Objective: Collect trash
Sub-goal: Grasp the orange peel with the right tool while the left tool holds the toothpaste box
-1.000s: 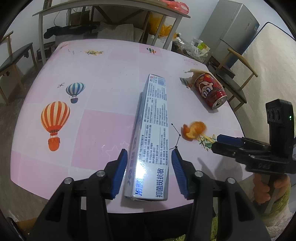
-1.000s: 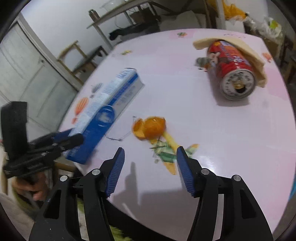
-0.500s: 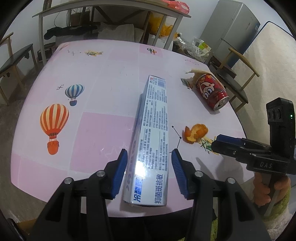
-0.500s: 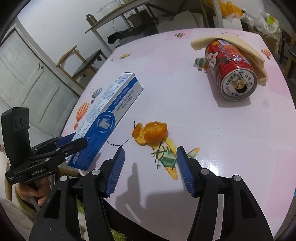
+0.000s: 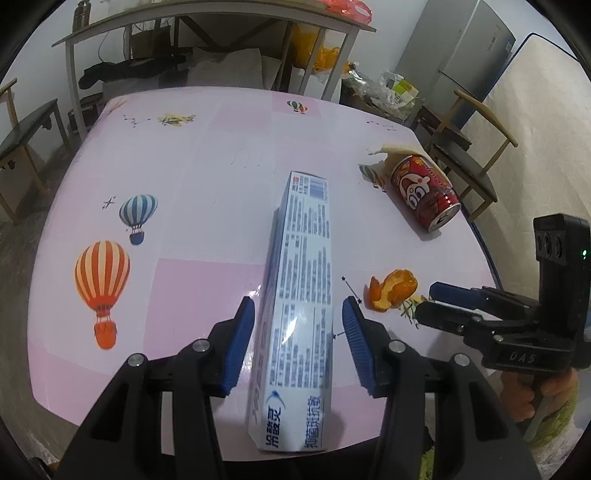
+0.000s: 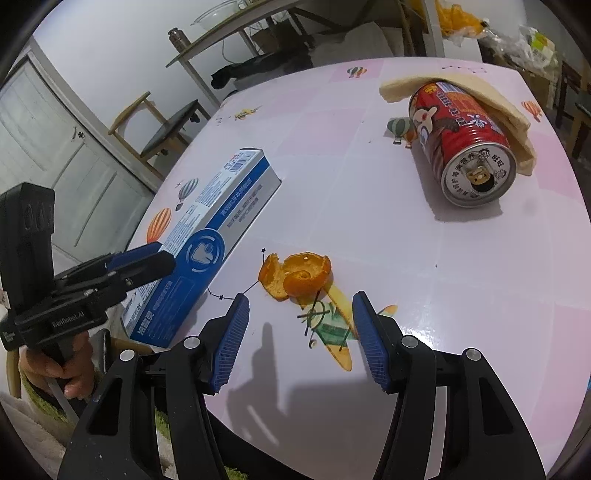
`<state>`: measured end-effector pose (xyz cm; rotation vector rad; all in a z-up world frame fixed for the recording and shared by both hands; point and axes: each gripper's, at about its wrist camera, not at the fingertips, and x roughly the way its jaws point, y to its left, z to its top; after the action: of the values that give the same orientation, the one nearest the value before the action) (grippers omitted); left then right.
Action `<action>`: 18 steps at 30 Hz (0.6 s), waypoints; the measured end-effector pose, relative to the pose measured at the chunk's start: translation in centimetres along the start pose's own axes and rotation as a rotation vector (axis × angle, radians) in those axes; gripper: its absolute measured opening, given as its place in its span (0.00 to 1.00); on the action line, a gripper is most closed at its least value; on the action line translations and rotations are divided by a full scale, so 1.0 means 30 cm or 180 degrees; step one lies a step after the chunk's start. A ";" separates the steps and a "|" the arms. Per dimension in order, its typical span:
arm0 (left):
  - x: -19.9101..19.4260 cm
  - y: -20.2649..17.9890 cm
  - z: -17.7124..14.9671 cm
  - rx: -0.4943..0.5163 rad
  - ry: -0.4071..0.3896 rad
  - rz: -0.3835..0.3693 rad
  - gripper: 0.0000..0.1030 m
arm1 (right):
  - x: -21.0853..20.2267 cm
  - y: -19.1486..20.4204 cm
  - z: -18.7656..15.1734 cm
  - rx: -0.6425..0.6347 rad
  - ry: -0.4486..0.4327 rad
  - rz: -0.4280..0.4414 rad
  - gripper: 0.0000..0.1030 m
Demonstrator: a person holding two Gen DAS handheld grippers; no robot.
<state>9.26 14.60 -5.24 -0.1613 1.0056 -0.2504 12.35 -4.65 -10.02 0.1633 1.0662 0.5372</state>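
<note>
A long blue-and-white toothpaste box (image 5: 301,280) lies on the pink table (image 5: 192,184), its near end over the front edge. My left gripper (image 5: 298,345) is open, its blue pads on either side of the box without pressing it. An orange peel (image 6: 295,275) lies just ahead of my open right gripper (image 6: 300,341). A red can (image 6: 461,144) lies on its side farther right, against a piece of bread (image 6: 491,99). The box (image 6: 207,236), left gripper (image 6: 147,266), peel (image 5: 393,288), can (image 5: 424,192) and right gripper (image 5: 443,302) show in both views.
Wooden chairs (image 5: 469,155) stand by the table's right side, another chair (image 6: 162,125) at the left. A metal shelf table (image 5: 207,26) stands behind. A grey fridge (image 5: 458,55) and bags of clutter (image 5: 384,88) are at the back right.
The left gripper has pulled back slightly along the box, still open. The right gripper has pulled back and tilted a little, so the peel and can sit farther ahead.
</note>
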 end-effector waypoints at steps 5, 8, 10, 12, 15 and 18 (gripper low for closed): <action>0.024 0.014 0.047 0.0053 0.0173 -0.0117 0.47 | 0.003 0.021 0.006 -0.0063 -0.0011 -0.0070 0.55; 0.056 0.017 0.074 0.0115 0.0324 -0.0217 0.47 | 0.016 0.037 0.008 -0.0144 -0.0022 -0.0113 0.55; 0.084 0.018 0.091 0.0162 0.0407 -0.0206 0.47 | 0.032 0.044 0.010 -0.0189 -0.0005 -0.0139 0.55; 0.104 0.018 0.101 0.0224 0.0439 -0.0149 0.47 | 0.052 0.049 0.013 -0.0232 0.0021 -0.0180 0.55; 0.150 0.012 0.112 0.0295 0.0564 -0.0086 0.47 | 0.067 0.057 0.019 -0.0297 0.0005 -0.0240 0.55; 0.181 0.003 0.115 0.0336 0.0670 -0.0094 0.47 | 0.080 0.068 0.028 -0.0389 -0.0037 -0.0359 0.55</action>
<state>14.98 13.22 -7.86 -0.0545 1.1963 -0.3520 13.27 -1.59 -10.74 -0.0012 1.0218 0.4974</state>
